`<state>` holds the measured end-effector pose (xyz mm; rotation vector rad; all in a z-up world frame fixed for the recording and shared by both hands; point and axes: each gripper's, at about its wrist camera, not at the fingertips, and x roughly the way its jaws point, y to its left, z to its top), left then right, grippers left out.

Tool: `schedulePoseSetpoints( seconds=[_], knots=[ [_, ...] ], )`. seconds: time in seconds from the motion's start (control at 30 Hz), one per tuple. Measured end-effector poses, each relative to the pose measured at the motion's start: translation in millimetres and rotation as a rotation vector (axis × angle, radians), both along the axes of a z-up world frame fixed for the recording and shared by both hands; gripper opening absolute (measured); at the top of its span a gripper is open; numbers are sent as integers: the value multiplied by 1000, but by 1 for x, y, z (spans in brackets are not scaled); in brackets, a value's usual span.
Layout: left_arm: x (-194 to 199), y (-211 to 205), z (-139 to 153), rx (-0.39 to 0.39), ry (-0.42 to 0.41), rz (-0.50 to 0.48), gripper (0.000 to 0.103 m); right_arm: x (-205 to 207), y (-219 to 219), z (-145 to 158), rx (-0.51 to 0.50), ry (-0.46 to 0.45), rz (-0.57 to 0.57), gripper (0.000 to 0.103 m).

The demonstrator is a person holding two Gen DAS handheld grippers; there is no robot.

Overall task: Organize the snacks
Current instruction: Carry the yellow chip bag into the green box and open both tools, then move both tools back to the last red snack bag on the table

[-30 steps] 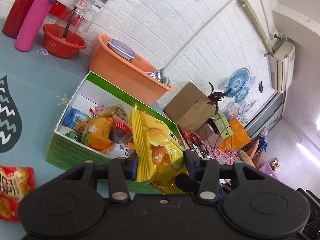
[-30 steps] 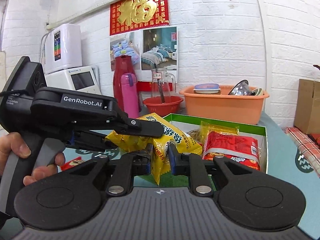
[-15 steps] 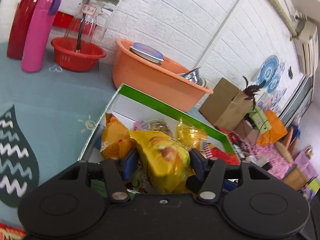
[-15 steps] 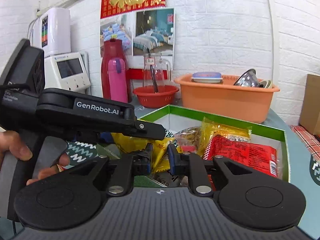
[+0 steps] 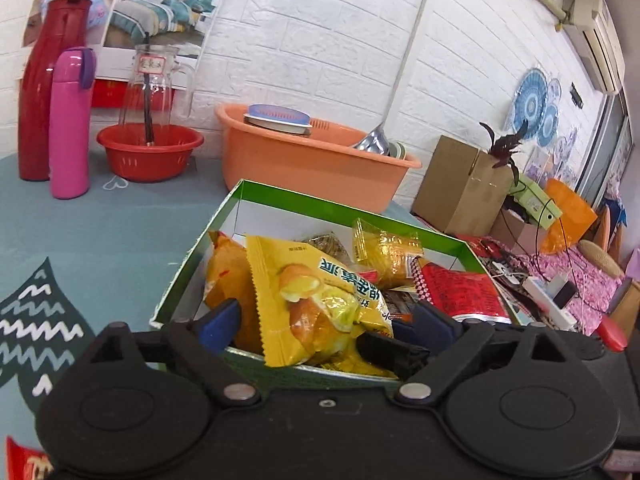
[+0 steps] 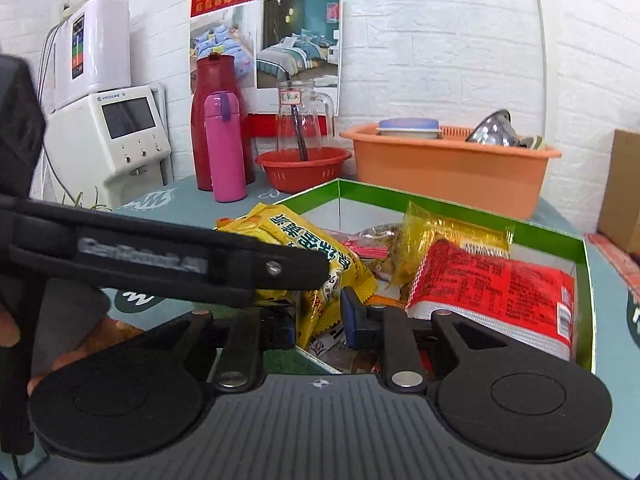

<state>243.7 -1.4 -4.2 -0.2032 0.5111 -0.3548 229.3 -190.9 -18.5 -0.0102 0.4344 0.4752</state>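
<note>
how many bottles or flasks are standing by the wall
2: a tall dark red plastic flask near the wall, and a shorter pink flask with a purple clip right in front of it. More may be hidden.

A second ago the left gripper (image 5: 326,322) pinched the yellow crinkly cake packet (image 5: 316,304) upright, above the near wall of the green cardboard box (image 5: 280,196). Now its blue-padded fingers (image 5: 220,320) stand wide apart and the packet lies loose among the other snacks. The right gripper (image 6: 320,320) has opened slightly around the packet's corner.
</note>
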Motion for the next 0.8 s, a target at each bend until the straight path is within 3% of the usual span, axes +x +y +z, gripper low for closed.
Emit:
schedulePoseSetpoints(
  seconds=[0.17, 0.37, 0.5, 0.57, 0.6, 0.63, 0.7, 0.8],
  knots=[
    [-23, 10, 9, -78, 17, 17, 103, -11, -10, 4, -15, 32, 5, 36],
    [-47, 13, 15, -107, 18, 20, 103, -31, -14, 8, -85, 20, 6, 36],
    [-70, 23, 19, -168, 16, 27, 103, -42, -24, 7, -63, 11, 1, 39],
    [-85, 33, 20, -195, 24, 49, 103, -48, -29, 6, -33, -9, -19, 47],
    [-92, 39, 20, -210, 23, 59, 103, -54, -33, 6, 5, -20, -20, 69],
    [-100, 46, 20, -227, 22, 78, 103, -62, -38, 6, 58, -40, -11, 103],
    [-115, 62, 19, -244, 26, 126, 103, -80, -42, 7, 115, -100, -9, 103],
    [-134, 86, 13, -271, 40, 209, 103, -96, -29, 9, 45, -157, 36, 103]
  ],
)
